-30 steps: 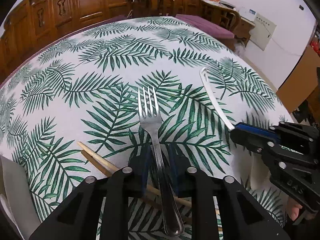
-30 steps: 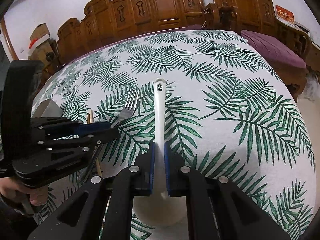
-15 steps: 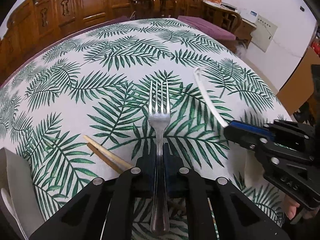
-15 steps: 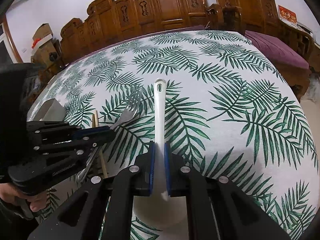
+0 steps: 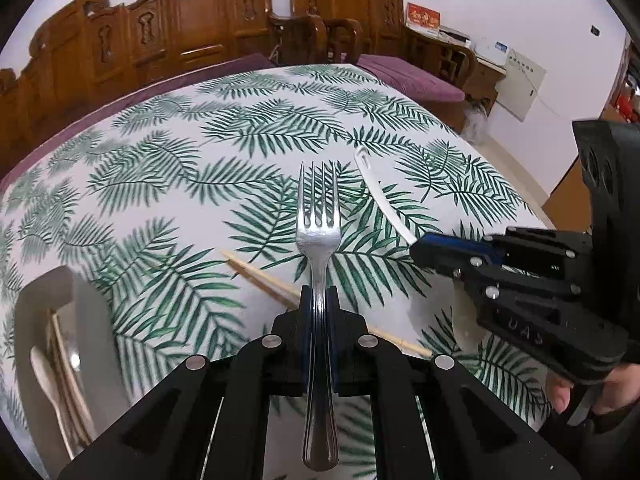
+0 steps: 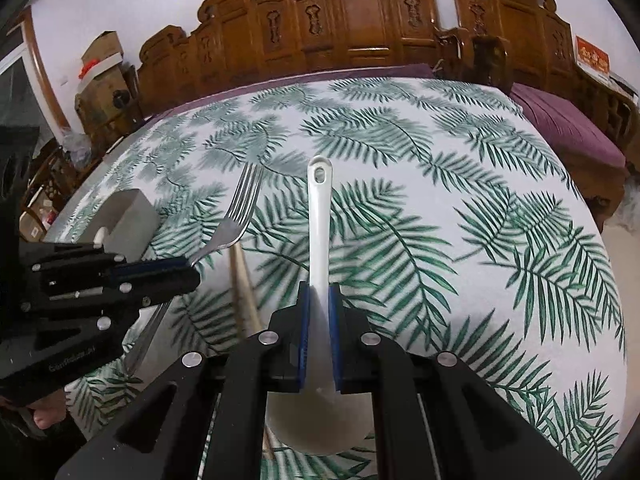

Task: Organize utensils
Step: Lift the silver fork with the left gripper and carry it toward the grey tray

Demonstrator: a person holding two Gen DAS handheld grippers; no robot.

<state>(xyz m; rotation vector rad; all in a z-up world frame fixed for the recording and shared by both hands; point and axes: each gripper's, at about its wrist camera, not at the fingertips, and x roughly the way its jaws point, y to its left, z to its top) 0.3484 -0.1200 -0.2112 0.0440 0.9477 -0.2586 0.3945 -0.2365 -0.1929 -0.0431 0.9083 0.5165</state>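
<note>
Holder first, at my far left: a grey utensil holder (image 5: 60, 312) stands on the leaf-print desk (image 5: 208, 152), with a white spoon and wooden sticks inside it. Next, a pair of wooden chopsticks (image 5: 260, 278) lies flat on the cloth, running under my left gripper (image 5: 319, 300). Its fingers (image 5: 305, 320) are closed on the neck of a metal fork (image 5: 318, 236), tines pointing away from me, handle trailing back between the black arms; the fork is held above the desk. Beside it on the right, my right gripper (image 6: 319, 300) has its fingers (image 6: 304, 328) clamped on the handle of a white ladle (image 6: 319, 232), whose bowl hangs near the camera while the handle's slotted end points forward over the cloth. From the right wrist view the fork sits just left of the ladle, with the chopsticks between them, lower on the desk. Carved wooden chairs (image 6: 348, 32) line the far edge.
</note>
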